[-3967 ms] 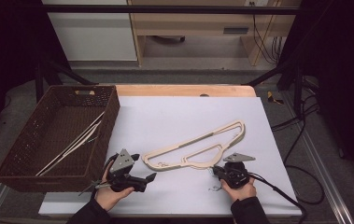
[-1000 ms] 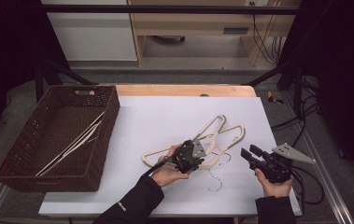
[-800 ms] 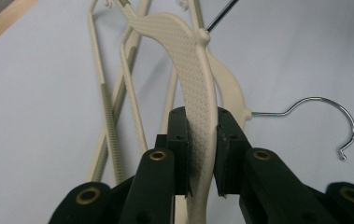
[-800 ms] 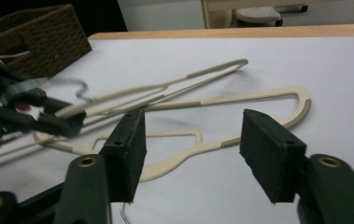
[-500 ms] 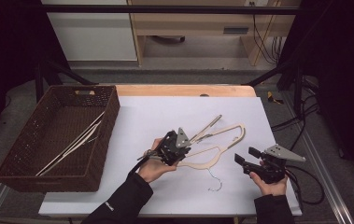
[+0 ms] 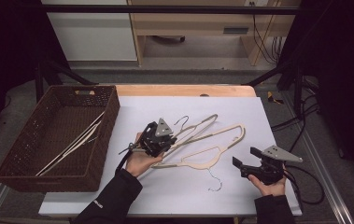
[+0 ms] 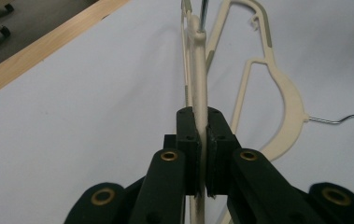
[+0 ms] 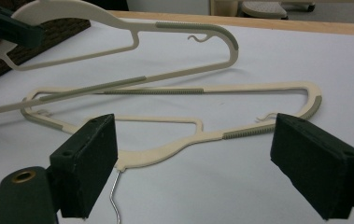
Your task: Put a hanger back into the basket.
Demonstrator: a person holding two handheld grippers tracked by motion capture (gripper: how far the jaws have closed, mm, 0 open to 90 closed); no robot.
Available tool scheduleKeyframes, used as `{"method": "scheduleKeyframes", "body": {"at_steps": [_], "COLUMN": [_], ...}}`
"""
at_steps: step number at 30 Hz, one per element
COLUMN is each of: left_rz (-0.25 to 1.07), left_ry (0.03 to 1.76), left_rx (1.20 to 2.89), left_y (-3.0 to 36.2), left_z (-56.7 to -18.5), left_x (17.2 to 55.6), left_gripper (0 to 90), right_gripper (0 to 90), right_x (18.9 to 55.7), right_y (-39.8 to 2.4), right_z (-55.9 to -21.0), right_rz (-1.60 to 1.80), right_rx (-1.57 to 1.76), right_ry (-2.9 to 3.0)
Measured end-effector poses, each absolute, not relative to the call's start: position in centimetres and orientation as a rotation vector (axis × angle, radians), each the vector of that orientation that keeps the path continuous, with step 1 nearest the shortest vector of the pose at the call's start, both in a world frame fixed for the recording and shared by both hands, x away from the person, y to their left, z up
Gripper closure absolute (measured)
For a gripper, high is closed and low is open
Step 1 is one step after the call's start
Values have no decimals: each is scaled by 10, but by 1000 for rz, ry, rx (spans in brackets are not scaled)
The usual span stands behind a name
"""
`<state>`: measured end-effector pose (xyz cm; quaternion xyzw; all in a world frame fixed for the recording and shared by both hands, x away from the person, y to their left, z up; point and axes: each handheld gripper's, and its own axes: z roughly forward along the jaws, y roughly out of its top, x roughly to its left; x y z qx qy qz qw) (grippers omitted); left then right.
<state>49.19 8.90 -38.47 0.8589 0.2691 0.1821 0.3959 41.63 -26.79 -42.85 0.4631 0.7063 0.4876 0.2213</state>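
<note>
Lifting the upper cream plastic hanger (image 6: 198,128) off the white table (image 6: 277,116): your left gripper (image 6: 155,138) has clamped its end and raised it. Right gripper (image 6: 244,164) just opened, jaws empty; second cream hanger (image 6: 202,156) lies flat. Dark wicker basket (image 6: 104,140) looks next.

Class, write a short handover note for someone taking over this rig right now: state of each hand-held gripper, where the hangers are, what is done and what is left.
Left hand-held gripper: shut on the raised hanger, one end lifted off the white table, near the basket.
Right hand-held gripper: jaws have just been opening, nothing between them; it points at the flat hanger.
Flat hanger lies on the table, metal hook toward the person.
Done: some hangers already lie in the basket.
Left, likely: put the raised hanger in the basket, then the flat one.
</note>
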Motion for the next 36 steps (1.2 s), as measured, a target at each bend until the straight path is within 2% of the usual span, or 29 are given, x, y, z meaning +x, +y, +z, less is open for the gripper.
{"method": "scheduleKeyframes", "body": {"at_steps": [6, 16, 22, 36], "left_rz": [449, 454, 463, 579], "left_ry": [678, 647, 608, 584], "left_rx": [2114, 2042, 2005, 1974], "left_y": [108, 130, 145, 183], "left_z": [-365, -328, -292, -225], "left_x": [485, 470, 454, 441], "left_gripper": [862, 862, 862, 862], "right_gripper": [95, 87, 70, 51], "right_x": [415, 414, 412, 411], "right_y": [-268, -266, -264, -263], "right_z": [-428, -426, -424, -423], "right_rz": [1346, 1361, 1371, 1374], "right_rx": [1229, 1200, 1200, 1187], "right_ry": [1950, 1949, 1947, 1942]}}
